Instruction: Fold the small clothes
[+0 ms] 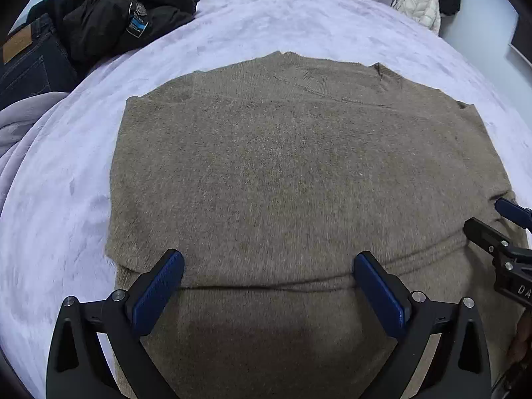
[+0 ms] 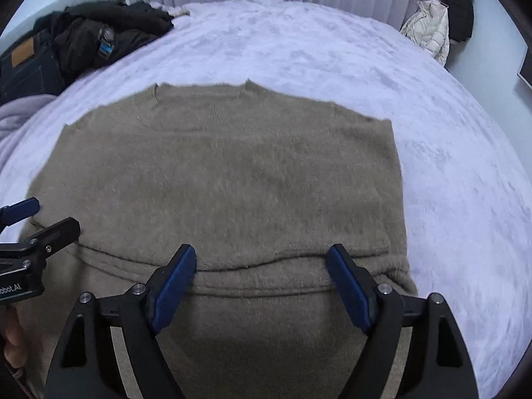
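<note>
A fuzzy olive-brown sweater [image 1: 286, 173] lies flat on the lilac bed cover, its neckline at the far end and both sides folded in. It also shows in the right wrist view [image 2: 226, 186]. A fold edge [image 1: 266, 287] runs across its near part. My left gripper [image 1: 267, 264] is open and empty, just above that edge on the left side. My right gripper [image 2: 261, 254] is open and empty above the same edge [image 2: 259, 266] on the right side. Each gripper shows at the other view's margin, the right one [image 1: 498, 229] and the left one [image 2: 36, 219].
The fluffy lilac bed cover [image 1: 266, 23] spreads all around the sweater. A black jacket [image 1: 109, 16] and dark jeans [image 1: 30, 63] lie piled at the far left. A cream puffer jacket [image 2: 430, 30] and a black coat [image 2: 460, 6] hang at the far right. Curtains hang behind the bed.
</note>
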Action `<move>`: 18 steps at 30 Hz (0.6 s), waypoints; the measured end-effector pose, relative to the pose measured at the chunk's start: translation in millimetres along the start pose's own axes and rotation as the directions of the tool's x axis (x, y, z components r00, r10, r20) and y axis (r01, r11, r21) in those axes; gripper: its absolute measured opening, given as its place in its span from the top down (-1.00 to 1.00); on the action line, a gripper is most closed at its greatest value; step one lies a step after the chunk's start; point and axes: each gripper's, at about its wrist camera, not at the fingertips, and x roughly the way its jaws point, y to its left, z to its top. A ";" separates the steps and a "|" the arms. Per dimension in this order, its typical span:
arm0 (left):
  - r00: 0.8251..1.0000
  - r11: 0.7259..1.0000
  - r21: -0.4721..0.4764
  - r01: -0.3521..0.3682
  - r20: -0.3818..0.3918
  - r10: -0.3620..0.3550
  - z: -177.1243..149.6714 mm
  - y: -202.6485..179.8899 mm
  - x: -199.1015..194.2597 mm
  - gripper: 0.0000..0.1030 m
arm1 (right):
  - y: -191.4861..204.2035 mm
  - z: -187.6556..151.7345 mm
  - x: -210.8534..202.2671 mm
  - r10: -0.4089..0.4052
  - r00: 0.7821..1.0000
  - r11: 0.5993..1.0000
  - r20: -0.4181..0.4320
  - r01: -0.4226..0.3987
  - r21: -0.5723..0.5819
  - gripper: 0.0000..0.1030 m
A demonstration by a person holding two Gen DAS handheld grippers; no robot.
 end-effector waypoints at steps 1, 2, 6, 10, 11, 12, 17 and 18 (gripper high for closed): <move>1.000 1.000 0.004 -0.010 -0.005 0.010 -9.1 4.6 -4.5 -1.00 | -7.7 -8.5 -3.1 0.016 1.000 1.000 0.016 -0.016 0.007 -0.63; 0.999 1.000 -0.008 -0.020 -0.029 0.019 -18.7 11.5 -4.5 -1.00 | -16.4 -17.4 -7.1 0.020 1.000 1.000 0.024 -0.020 0.007 -0.65; 0.999 0.997 -0.055 0.045 0.012 -0.044 -62.1 38.0 -26.0 -1.00 | -56.9 -60.8 -25.1 0.093 0.995 0.995 0.041 -0.095 0.045 -0.66; 1.000 1.000 0.009 -0.013 0.022 0.013 -86.2 24.5 -57.1 -1.00 | -55.9 -86.9 -53.8 0.045 0.999 0.999 0.000 -0.045 -0.028 -0.68; 0.999 1.000 0.031 0.000 0.039 -0.001 -81.9 17.4 -65.6 -1.00 | -53.1 -87.4 -58.5 0.038 0.999 0.999 -0.010 -0.038 -0.036 -0.68; 0.998 0.999 0.045 0.015 0.056 -0.018 -74.7 12.1 -70.1 -1.00 | -51.6 -86.9 -64.2 0.049 0.999 0.998 -0.008 -0.050 -0.036 -0.68; 1.000 0.999 0.047 0.008 -0.026 -0.007 -24.5 -13.8 -30.1 -1.00 | -23.8 -44.5 -59.7 0.056 0.997 0.998 0.051 -0.056 -0.014 -0.72; 0.994 1.000 0.007 -0.010 -0.105 0.010 -22.8 -9.6 -9.8 -1.00 | -17.1 -37.7 -47.0 0.048 0.999 0.999 0.021 -0.047 -0.010 -0.73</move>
